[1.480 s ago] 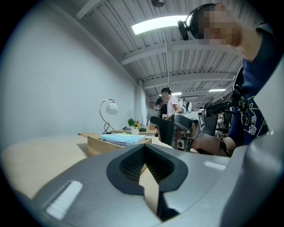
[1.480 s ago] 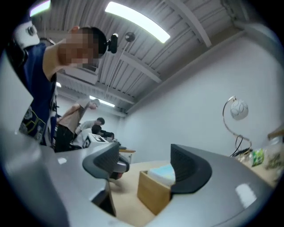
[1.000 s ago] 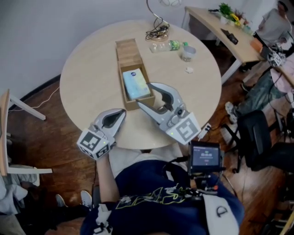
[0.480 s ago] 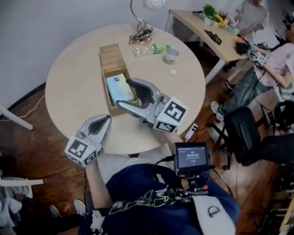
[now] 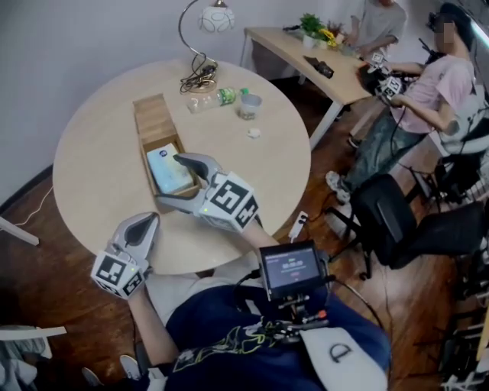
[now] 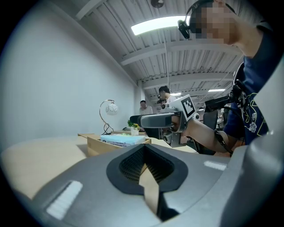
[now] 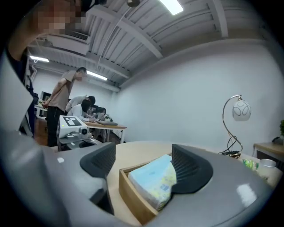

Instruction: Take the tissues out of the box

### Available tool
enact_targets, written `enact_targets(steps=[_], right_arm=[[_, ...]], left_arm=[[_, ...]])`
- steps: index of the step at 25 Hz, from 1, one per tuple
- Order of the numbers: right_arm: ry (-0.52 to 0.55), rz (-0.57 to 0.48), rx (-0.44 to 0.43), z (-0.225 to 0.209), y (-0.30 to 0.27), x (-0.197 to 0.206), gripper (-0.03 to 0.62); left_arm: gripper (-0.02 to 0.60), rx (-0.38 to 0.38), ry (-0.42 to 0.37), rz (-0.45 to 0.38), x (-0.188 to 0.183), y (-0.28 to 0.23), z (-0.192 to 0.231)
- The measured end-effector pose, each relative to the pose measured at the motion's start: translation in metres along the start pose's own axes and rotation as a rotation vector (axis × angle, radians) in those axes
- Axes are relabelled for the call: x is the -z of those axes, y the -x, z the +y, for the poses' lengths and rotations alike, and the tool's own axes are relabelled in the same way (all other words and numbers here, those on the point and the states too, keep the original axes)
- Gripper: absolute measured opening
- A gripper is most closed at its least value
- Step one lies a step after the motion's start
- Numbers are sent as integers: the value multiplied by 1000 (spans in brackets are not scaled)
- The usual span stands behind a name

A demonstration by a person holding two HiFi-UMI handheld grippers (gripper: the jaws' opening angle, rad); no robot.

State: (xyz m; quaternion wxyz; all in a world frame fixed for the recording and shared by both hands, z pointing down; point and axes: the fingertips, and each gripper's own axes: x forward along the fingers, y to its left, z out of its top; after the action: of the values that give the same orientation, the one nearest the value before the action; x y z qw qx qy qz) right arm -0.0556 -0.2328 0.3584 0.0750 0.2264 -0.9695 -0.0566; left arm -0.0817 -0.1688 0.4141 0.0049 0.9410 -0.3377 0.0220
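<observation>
Standing beyond box (image 5: 155,121), lamp (image 5: 218,18), bottle (image 5: 212,98), cup (image 5: 248,105)

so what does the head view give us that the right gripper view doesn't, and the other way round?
Head view only: the whole round table, the left gripper at its near edge, the screen at the person's chest.

Right gripper view only: the inside of the right gripper, whose jaws have just been opening. The tissue pack sits between them, not clamped.

Both: the wooden box, the pack in it, and the lamp.
</observation>
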Motion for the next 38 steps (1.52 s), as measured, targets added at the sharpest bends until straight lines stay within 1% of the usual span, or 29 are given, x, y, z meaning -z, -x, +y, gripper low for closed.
enact_targets(steps=[2, 6, 10, 12, 14, 16, 22, 28, 31, 35, 38], right_arm=[[-12, 23, 22, -5, -2, 3, 393], [-32, 44, 3, -1, -3, 5, 403], [-24, 83, 9, -2, -5, 13, 411], [-45, 82, 34, -9, -3, 15, 414], [-87, 66, 71, -17, 0, 12, 440], [-116, 64, 90, -21, -1, 11, 456], [-126, 151, 107, -23, -15, 31, 456], [-177, 230, 141, -26, -16, 43, 454], [-194, 275, 142, -27, -18, 51, 454], [-180, 295, 163, -28, -20, 53, 454], [-199, 307, 164, -30, -20, 56, 456]], left_arm=[[2, -2, -1, 1, 0, 0, -1], [0, -3, 5, 9, -3, 0, -4], [1, -6, 13, 7, -2, -2, -4], [1, -3, 5, 7, -2, -4, -5], [1, 4, 0, 5, -2, -6, -5], [1, 7, 0, 4, -1, -6, -5], [1, -5, 1, 11, -1, -2, -2], [1, -19, -3, 18, -5, -3, -2], [2, -18, -5, 13, -6, -3, -1], [2, -17, -8, 8, -8, -2, -2], [0, -16, -8, 15, -6, -2, -2]])
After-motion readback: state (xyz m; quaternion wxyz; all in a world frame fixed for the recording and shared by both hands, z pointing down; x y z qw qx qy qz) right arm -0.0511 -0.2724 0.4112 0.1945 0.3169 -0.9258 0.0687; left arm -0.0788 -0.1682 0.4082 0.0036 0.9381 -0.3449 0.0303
